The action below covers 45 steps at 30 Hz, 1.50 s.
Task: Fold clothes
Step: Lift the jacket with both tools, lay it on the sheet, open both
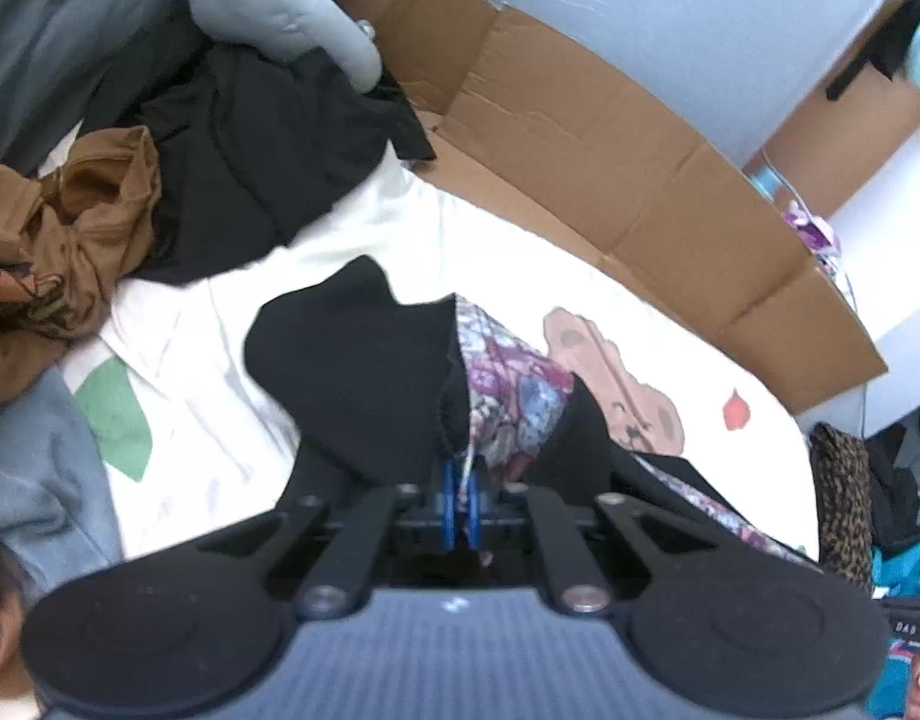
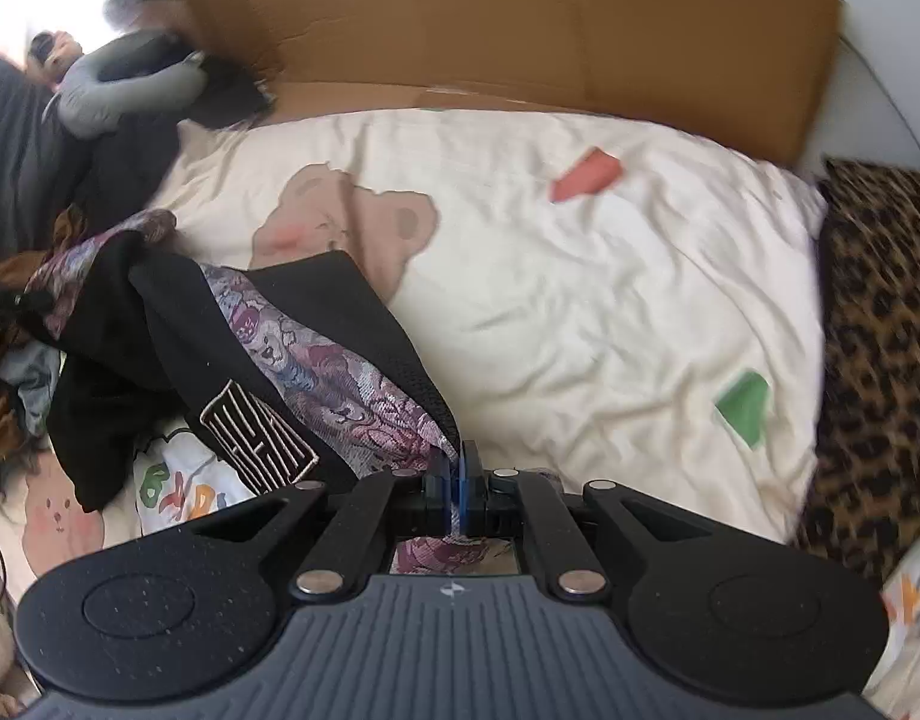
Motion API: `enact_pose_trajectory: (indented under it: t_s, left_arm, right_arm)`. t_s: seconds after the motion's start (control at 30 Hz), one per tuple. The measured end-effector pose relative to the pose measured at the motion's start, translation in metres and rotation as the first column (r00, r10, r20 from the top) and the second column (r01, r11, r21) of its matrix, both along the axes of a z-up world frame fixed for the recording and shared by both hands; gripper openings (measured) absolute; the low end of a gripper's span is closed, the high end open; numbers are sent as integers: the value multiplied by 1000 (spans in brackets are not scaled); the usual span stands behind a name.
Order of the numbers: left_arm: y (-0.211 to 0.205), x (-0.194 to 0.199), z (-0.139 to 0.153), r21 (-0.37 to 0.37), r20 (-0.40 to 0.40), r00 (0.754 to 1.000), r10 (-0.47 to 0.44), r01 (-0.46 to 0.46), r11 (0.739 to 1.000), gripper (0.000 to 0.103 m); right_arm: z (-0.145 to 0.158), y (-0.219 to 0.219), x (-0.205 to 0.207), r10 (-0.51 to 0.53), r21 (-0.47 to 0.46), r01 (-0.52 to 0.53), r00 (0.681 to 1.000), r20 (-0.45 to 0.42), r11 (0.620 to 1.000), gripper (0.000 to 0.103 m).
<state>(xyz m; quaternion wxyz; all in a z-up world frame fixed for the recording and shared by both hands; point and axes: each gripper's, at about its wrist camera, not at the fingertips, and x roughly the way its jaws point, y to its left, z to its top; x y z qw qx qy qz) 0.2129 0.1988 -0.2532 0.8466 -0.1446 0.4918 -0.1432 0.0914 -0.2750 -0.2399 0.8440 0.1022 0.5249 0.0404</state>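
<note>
Cream bedding printed with a pink bear and red and green patches fills both views, with flattened brown cardboard propped along its far edge against a pale wall. Your left gripper has its blue fingers pinched nearly together on the edge of a black garment, whose purple and blue patterned lining spills out just right of the grip. Your right gripper is clamped fully closed on the same garment, at the patterned edge, and the cloth runs from its fingers up and to the left across the bedding. From the right wrist view you can see a white outlined logo on the black fabric, just left of the fingers. Beyond your left gripper, a pile of other clothes sits at the bedding's far left: a brown garment, a black one, and a grey neck pillow on top. A leopard-print cloth lies along the right side of the bedding. Both views are slightly blurred.
</note>
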Motion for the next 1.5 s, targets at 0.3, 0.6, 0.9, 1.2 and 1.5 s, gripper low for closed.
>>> enact_pose_trajectory:
  t_s: [0.3,0.6,0.9,1.2,1.5]
  left_arm:
    - [-9,-32,20,42,-19,999,-35,36,998,4]
    - [0,-89,28,108,-98,995,-34,45,993,4]
    - [27,-137,28,159,-159,987,18,7,987,4]
    - [45,-168,30,192,-172,984,54,-20,981,4]
    - [72,-208,11,234,-245,966,83,-24,972,4]
  right_arm:
    - [6,-14,-47,-74,10,74,997,10,997,0]
    - [17,-25,-81,-108,11,108,994,19,994,0]
    - [16,-27,-106,-126,35,125,992,16,991,0]
    - [16,-20,-119,-93,56,93,996,0,994,0]
    - [10,-16,-126,-100,103,101,995,-18,990,6]
